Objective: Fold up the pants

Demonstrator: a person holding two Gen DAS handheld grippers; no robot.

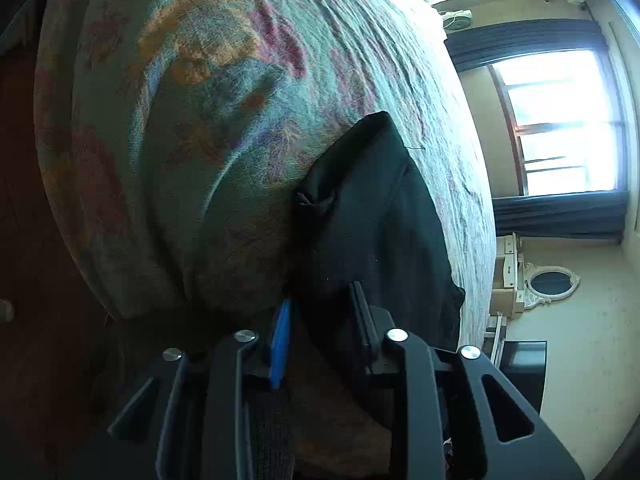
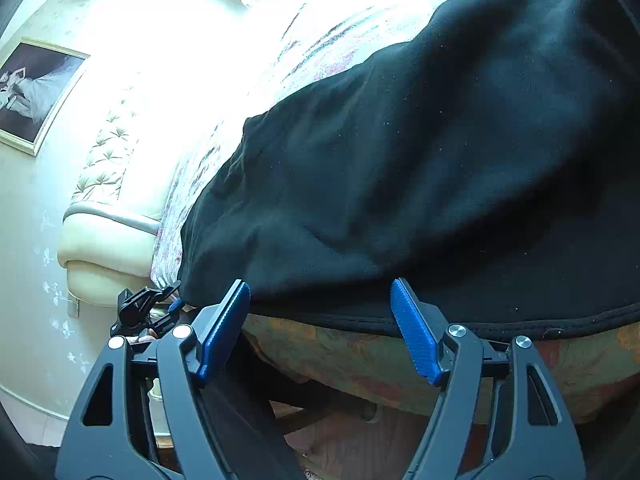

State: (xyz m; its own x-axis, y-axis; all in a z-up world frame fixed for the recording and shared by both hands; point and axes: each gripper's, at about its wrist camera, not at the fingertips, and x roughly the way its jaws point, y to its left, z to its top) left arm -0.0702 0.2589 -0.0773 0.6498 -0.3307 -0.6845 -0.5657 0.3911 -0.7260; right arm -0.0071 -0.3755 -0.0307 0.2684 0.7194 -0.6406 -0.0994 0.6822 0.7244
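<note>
The black pants [image 2: 420, 168] lie on a bed covered by a floral blanket [image 1: 192, 120], with their hem along the bed's near edge. In the left wrist view the pants [image 1: 372, 220] show as a folded dark mass. My left gripper [image 1: 320, 308] has its jaws apart, and pants fabric lies between and over the fingers; whether it is clamped I cannot tell. My right gripper [image 2: 320, 300] is open, its blue pads [image 2: 414, 330] just in front of the hem, touching nothing. The left gripper also shows in the right wrist view [image 2: 148, 308] at the pants' far end.
A cream padded headboard [image 2: 104, 184] stands at the bed's far end. A window with dark curtains [image 1: 560, 128], a dresser with an oval mirror [image 1: 548, 282] and a framed picture [image 2: 36, 88] line the walls. Dark floor [image 1: 24, 240] lies beside the bed.
</note>
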